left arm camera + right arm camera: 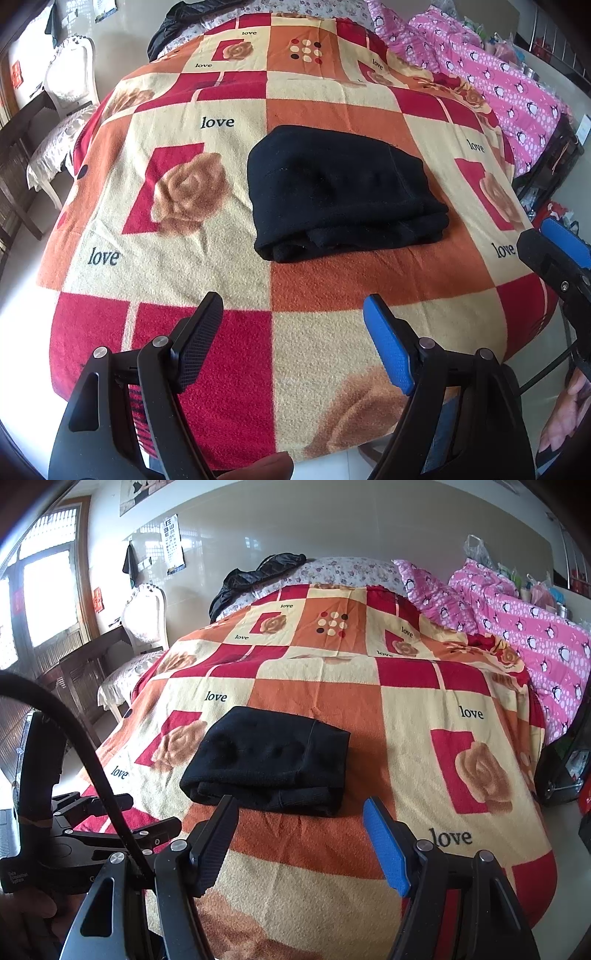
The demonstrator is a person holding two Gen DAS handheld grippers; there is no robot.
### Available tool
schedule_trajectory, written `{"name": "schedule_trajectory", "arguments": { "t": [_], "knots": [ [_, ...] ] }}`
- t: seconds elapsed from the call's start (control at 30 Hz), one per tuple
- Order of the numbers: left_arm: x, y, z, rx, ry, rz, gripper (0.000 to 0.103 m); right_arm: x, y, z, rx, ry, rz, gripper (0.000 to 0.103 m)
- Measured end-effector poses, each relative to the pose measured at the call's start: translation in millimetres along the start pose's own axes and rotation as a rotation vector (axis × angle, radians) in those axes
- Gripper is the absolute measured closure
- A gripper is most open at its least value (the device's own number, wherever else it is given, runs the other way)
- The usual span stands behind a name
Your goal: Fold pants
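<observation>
Pants (343, 195) lie as a compact layered bundle mid-bed (332, 332), clear of all edges; folding looks finished. Left gripper (295, 336) and right gripper (301, 834) hover near the bed's near edge, jaws spread, empty, apparently backed off to leave the fold undisturbed.

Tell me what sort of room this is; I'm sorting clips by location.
Most likely a home bedroom: black folded pants lie on a bed under a patchwork "love" blanket, with pink penguin bedding at the far side and a white chair by the wall.
</observation>
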State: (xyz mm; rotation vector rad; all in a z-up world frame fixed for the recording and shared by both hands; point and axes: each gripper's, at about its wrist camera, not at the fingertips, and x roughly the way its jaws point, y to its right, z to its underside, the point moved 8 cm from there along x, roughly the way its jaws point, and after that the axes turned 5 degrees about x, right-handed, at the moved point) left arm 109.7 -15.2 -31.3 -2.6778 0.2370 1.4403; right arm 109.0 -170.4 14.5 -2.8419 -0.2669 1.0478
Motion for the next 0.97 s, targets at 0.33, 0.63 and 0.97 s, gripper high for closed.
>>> {"name": "schedule_trajectory", "arguments": {
  "t": [0.33,0.63,0.97],
  "knots": [
    [3.5,-1.6,0.8,-0.004,-0.012,-0.002,0.024,0.0,0.3,-0.8,-0.001,0.001,0.0,0.035],
    [5.7,-0.2,1.9,-0.007,-0.017,0.017,0.024,-0.1,-0.7,-1.4,-0.003,0.001,0.0,0.035],
    [-0.5,-4.6,-0.7,-0.023,0.032,-0.013,0.024,-1.7,-1.5,-1.1,-0.005,0.001,0.004,0.035]
  ]
}}
